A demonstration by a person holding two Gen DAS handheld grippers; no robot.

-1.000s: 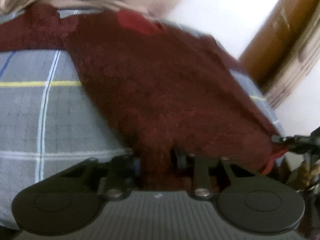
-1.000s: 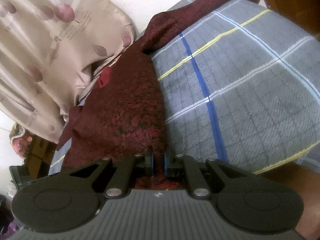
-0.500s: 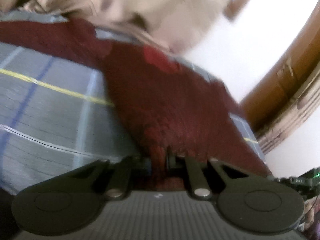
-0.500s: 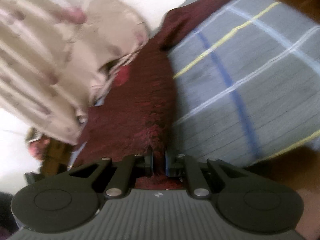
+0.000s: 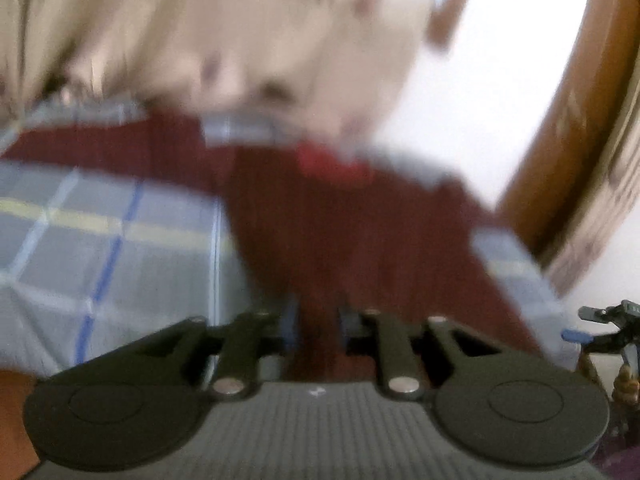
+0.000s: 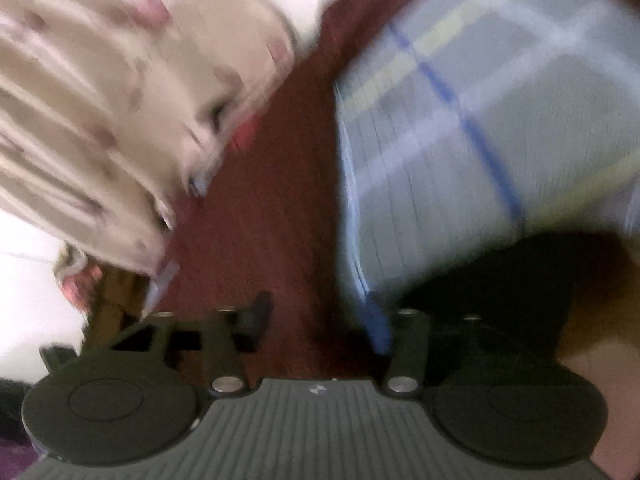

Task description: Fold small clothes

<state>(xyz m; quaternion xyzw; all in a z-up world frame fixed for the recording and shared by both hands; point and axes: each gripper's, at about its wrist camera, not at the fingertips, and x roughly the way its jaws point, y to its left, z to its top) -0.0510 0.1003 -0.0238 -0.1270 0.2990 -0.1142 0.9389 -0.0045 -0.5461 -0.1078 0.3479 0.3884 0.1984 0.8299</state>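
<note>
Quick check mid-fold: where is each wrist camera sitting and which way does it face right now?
Left wrist: on the left claw, angled down over the maroon garment on the plaid bedsheet; its opening fingers straddle cloth.
Right wrist: on the right claw, angled down along the garment beside the sheet; fingers opening.
Shared: garment, sheet, beige curtain. Both blurred.

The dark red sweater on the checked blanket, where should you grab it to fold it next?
Probably the near hem of the dark red sweater, coming in low from the near edge of the checked blanket. It lies flat with that edge closest. The left gripper and right gripper are both opening with the hem between their fingers. The frames are blurred, so this is a guess.
</note>
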